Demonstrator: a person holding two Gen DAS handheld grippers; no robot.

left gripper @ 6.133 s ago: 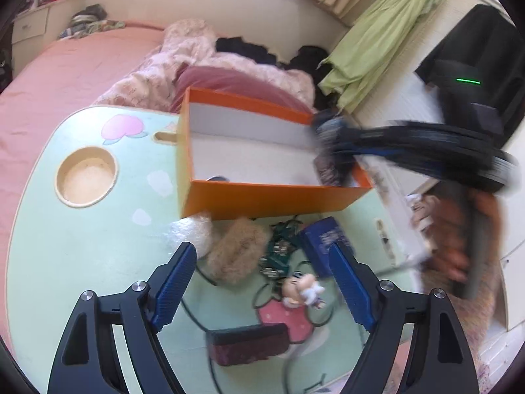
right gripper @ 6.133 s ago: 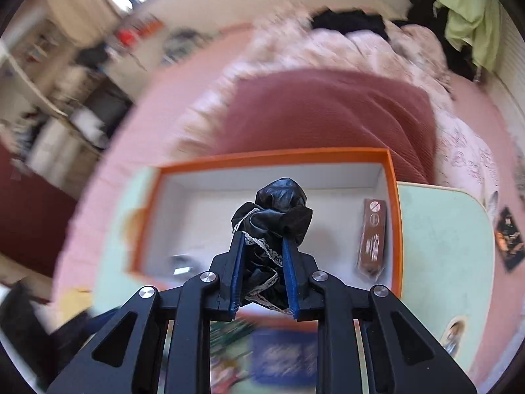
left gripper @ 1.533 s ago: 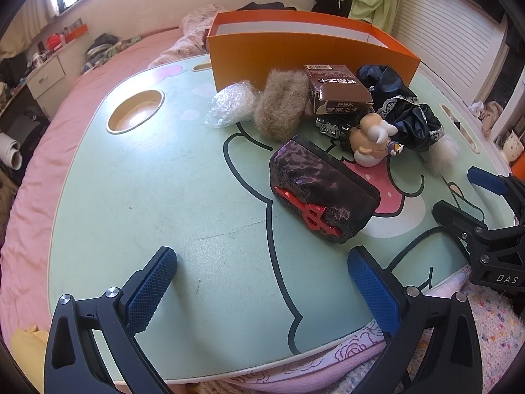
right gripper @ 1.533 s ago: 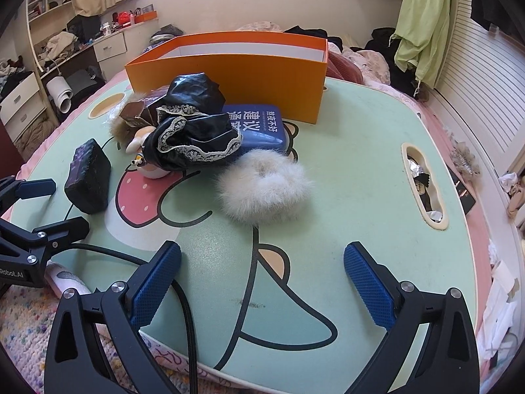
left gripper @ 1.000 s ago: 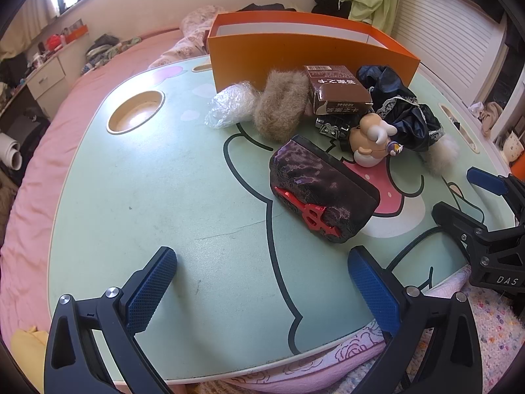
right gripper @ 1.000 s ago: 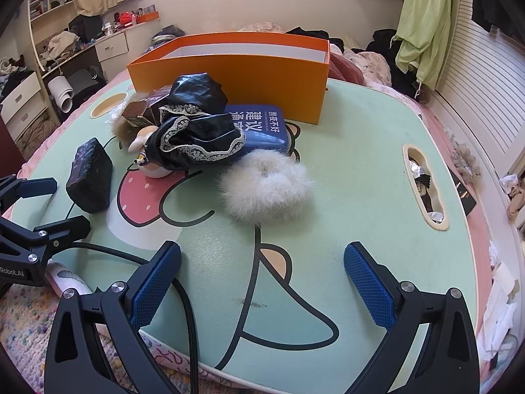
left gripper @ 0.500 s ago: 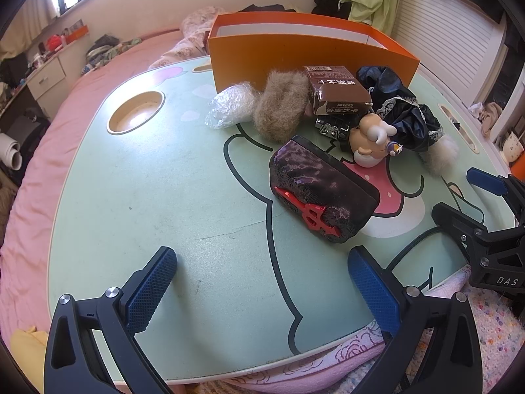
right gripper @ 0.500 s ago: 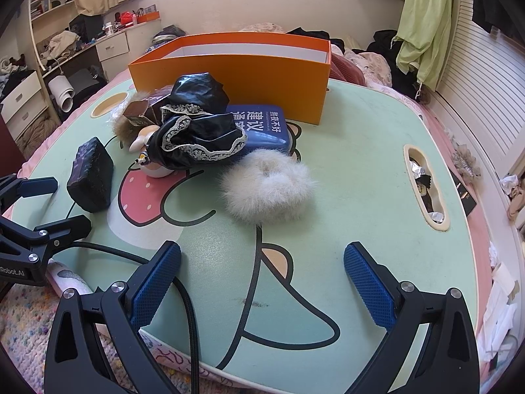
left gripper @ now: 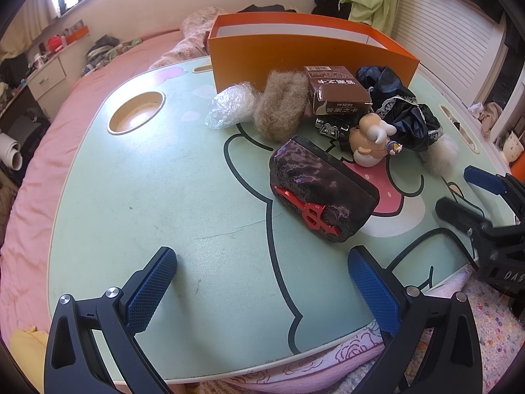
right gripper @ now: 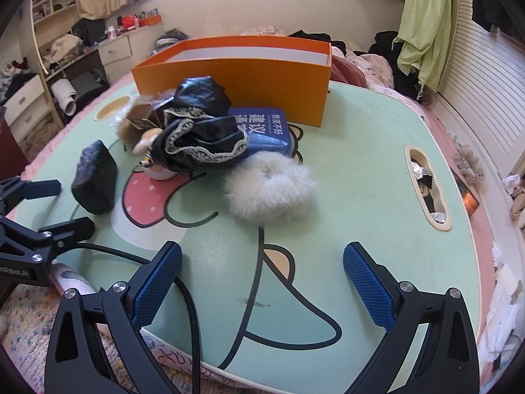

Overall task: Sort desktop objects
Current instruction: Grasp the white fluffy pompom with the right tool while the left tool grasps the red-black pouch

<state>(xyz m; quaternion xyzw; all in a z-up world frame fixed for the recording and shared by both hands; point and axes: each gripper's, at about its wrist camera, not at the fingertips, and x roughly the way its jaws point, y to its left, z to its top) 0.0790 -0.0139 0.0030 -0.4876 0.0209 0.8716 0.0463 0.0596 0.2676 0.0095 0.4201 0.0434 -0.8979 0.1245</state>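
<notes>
Both grippers hang over the near edge of the tabletop [left gripper: 137, 197] with nothing between their fingers. The left gripper [left gripper: 262, 282] has its fingers spread wide; the right gripper [right gripper: 262, 279] is also spread but its fingers are closing on empty air.

The things to sort lie in a cluster in front of the orange box [right gripper: 236, 75], which stands at the far edge:
- Cream fluffy scrunchie [right gripper: 269, 190], nearest the right gripper: probably light and soft, so a pinch across its ring should do
- Black lace-trimmed cloth [right gripper: 200, 131], draped over a blue tin [right gripper: 265, 128]: limp, best taken at a bunched fold
- Dark textured case [left gripper: 321, 193] with a red emblem, nearest the left gripper: looks stiff, so grip across its narrow sides
- Small figurine [left gripper: 370, 141]: hard, rounded, likely to slip
- Brown carton [left gripper: 338, 90], tan fur puff [left gripper: 282, 105] and clear plastic wad [left gripper: 229, 105] near the box wall
</notes>
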